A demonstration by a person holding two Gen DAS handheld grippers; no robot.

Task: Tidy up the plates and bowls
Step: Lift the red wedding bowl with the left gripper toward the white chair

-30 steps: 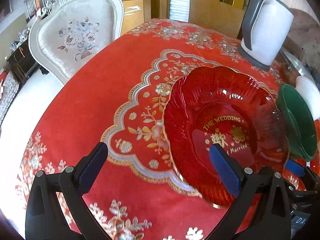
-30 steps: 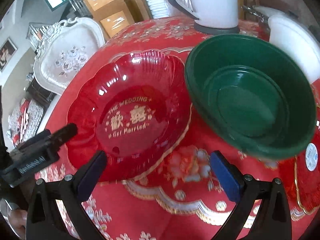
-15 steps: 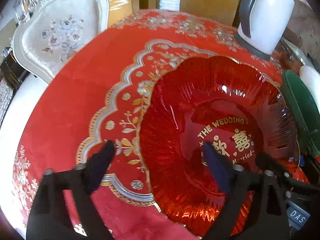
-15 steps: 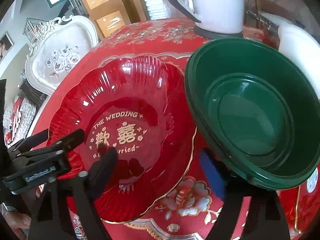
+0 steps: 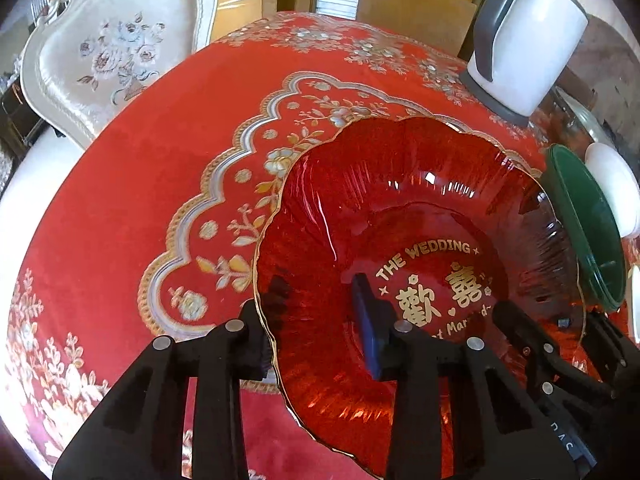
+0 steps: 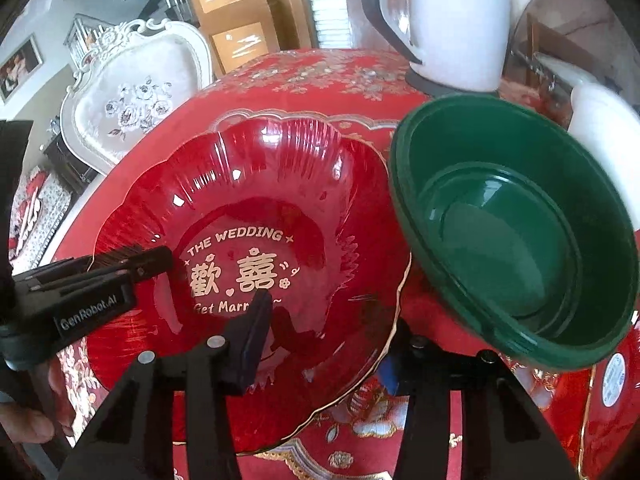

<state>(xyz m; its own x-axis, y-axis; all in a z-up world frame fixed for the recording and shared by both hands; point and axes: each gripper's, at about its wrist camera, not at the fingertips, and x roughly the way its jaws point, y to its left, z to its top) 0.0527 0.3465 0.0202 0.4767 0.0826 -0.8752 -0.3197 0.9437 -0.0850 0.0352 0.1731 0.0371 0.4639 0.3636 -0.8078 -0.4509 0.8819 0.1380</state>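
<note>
Both grippers were closing on the red plate, one finger above its rim and one beneath. The left gripper straddled the seven o'clock edge, the right gripper the five o'clock edge, likely to lift it level. The plate lay mid-table, its three o'clock rim touching the green bowl.

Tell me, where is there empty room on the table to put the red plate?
Free: the red tablecloth left of the red plate, toward the white chair. Crowded: the right side, with the green bowl, white kettle and a white dish packed close.
</note>
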